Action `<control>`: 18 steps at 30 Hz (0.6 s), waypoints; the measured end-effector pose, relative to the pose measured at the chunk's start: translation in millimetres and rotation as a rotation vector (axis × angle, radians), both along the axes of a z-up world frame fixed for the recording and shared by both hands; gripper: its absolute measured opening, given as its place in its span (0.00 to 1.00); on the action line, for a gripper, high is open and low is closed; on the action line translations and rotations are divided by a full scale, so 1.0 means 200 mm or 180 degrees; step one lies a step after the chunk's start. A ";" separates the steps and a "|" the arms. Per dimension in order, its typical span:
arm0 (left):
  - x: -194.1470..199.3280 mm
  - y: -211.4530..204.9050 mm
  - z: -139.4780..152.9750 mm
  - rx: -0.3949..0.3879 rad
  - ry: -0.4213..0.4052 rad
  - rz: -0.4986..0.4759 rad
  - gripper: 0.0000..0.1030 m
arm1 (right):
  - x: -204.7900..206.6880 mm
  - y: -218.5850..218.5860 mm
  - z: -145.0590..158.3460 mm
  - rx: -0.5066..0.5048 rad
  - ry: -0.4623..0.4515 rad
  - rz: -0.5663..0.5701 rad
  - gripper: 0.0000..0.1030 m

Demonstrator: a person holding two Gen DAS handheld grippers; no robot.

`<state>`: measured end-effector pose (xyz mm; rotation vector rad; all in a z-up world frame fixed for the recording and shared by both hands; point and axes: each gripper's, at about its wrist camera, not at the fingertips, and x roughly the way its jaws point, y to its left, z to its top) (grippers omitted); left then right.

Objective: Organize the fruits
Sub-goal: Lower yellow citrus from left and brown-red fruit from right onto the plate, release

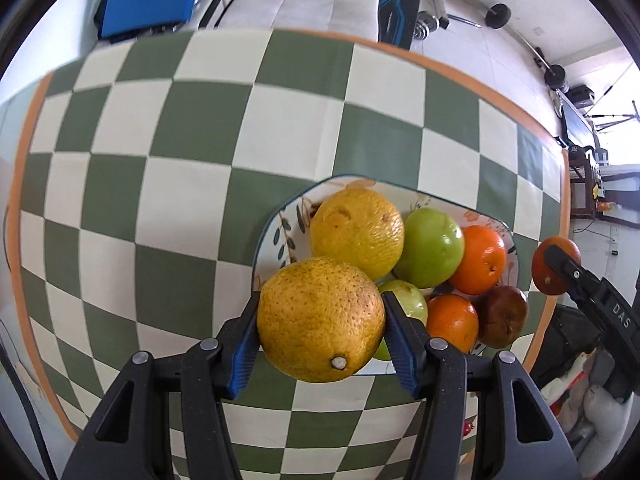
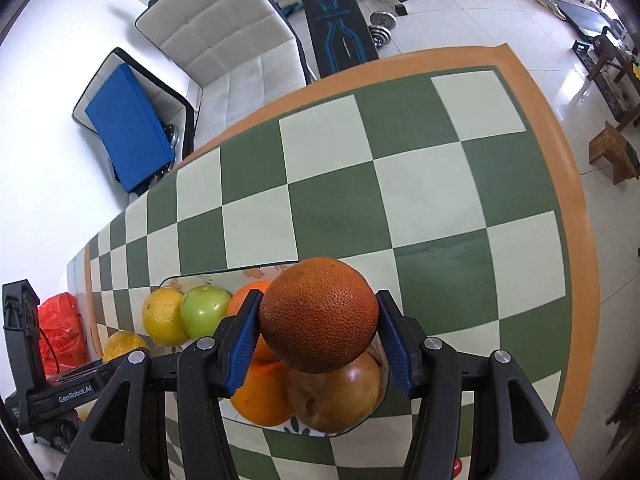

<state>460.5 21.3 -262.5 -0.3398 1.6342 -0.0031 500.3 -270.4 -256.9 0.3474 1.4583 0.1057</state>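
My left gripper [image 1: 320, 330] is shut on a large yellow citrus [image 1: 320, 320], held just above the near edge of a flowered plate [image 1: 280, 236]. In the plate lie another yellow citrus [image 1: 357, 232], a green apple [image 1: 434, 247], two oranges [image 1: 482, 259] and a brown fruit [image 1: 503, 316]. My right gripper [image 2: 319, 330] is shut on a dark orange [image 2: 319, 314], held over the plate's right end above the brown fruit [image 2: 340, 396]. In the left wrist view the right gripper [image 1: 558, 270] shows at the far right with that dark orange [image 1: 544, 268].
The plate sits near the right end of a table covered by a green-and-cream checked cloth [image 1: 192, 160] with an orange border. Behind the table are a white sofa [image 2: 224, 40], a blue pad [image 2: 128, 128] and gym weights [image 2: 382, 26]. A red bag [image 2: 64, 332] lies to the left.
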 end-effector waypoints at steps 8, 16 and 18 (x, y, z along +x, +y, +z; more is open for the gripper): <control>-0.01 -0.01 -0.07 -0.0069 0.0148 0.0061 0.53 | 0.02 0.05 -0.12 -0.0071 0.0178 0.0101 0.58; -0.01 0.00 -0.05 0.0005 0.0128 0.0085 0.75 | 0.02 0.03 -0.14 -0.0113 0.0273 0.0130 0.70; -0.01 0.00 -0.03 0.0011 0.0088 0.0085 0.81 | 0.02 0.03 -0.13 -0.0121 0.0261 0.0143 0.70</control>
